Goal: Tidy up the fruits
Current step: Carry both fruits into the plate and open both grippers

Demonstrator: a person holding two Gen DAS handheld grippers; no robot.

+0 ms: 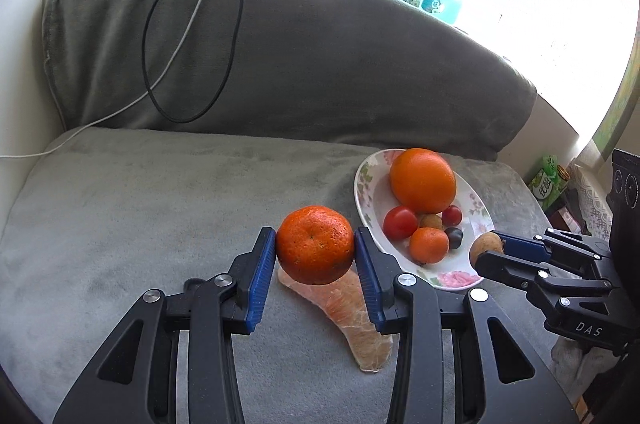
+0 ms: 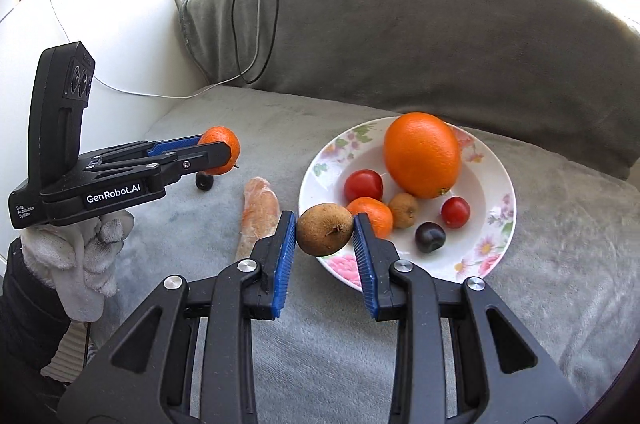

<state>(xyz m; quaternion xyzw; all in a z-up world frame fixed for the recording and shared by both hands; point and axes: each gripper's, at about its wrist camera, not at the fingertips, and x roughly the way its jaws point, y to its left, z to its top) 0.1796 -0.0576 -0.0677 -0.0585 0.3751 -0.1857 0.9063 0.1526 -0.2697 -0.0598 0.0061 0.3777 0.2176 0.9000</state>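
Your left gripper (image 1: 315,250) clamps a mandarin (image 1: 315,244) between its blue pads (image 1: 262,274), one pad pressed to each side, and the fruit hangs clear of the grey cushion (image 1: 140,224). Just under the mandarin and between those fingers lies a peeled citrus segment (image 1: 352,320), flat on the cushion and running back toward your wrist. Beyond your right finger on that side sits the plate (image 1: 368,192).

Your right gripper (image 2: 325,235) is closed on a small brown fruit (image 2: 325,235), its stem facing the camera, pads tight on both flanks. It is held over the near rim of the plate (image 2: 500,184), clear of the dish.

Ahead of those fingers, the plate holds a big orange (image 2: 422,154) at the back, a tomato (image 2: 363,185) to its left, a small mandarin (image 2: 374,214) right behind the held fruit, another brown fruit (image 2: 403,210) beside that, a cherry tomato (image 2: 455,211) and a dark plum (image 2: 430,237) further right.

To the left of your right fingers, the segment lies near the plate without touching it. Past it a second dark fruit (image 2: 203,181) rests on the cushion under your left gripper. Your gloved hand (image 2: 76,252) grips that tool's handle.

A black cable (image 1: 192,44) hangs down the backrest (image 1: 320,64) behind.
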